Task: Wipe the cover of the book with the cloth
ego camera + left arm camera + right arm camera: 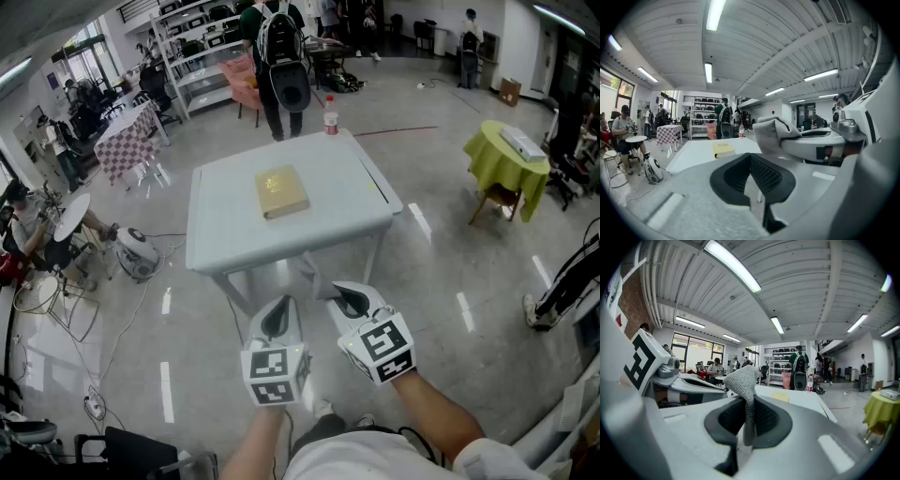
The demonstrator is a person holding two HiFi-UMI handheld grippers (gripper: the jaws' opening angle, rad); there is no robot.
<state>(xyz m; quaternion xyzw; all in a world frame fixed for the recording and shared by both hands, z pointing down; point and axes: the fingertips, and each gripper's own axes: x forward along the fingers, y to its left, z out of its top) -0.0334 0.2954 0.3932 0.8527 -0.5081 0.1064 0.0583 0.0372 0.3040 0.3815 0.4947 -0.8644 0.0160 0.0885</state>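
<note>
A white, smooth-topped square table stands on the pale glossy floor, ahead of both grippers and well apart from them. A person with a black backpack stands just past its far edge.

The left gripper and right gripper are held side by side short of the table's near edge, over the floor. Each is a white plastic shell with black ribbed pads and a marker cube.

The book lies flat near the middle of the table. It is a tan rectangular block with a slightly mottled cover, well beyond the fingers of either gripper and touched by neither. The left gripper view shows it as a thin yellow slab seen edge-on. The right gripper view shows only a small yellow patch.

The cloth is grey and coarsely knitted. It is pinched between the right gripper's fingers, which are closed on it, with a bunched fold standing above them and a strip hanging below. From the head view little of it shows. The left gripper view catches it as a soft grey lump at the tip of the other gripper.

The left gripper's fingers are drawn together and hold nothing.

A small bottle with a red cap stands upright at the table's far edge.
</note>
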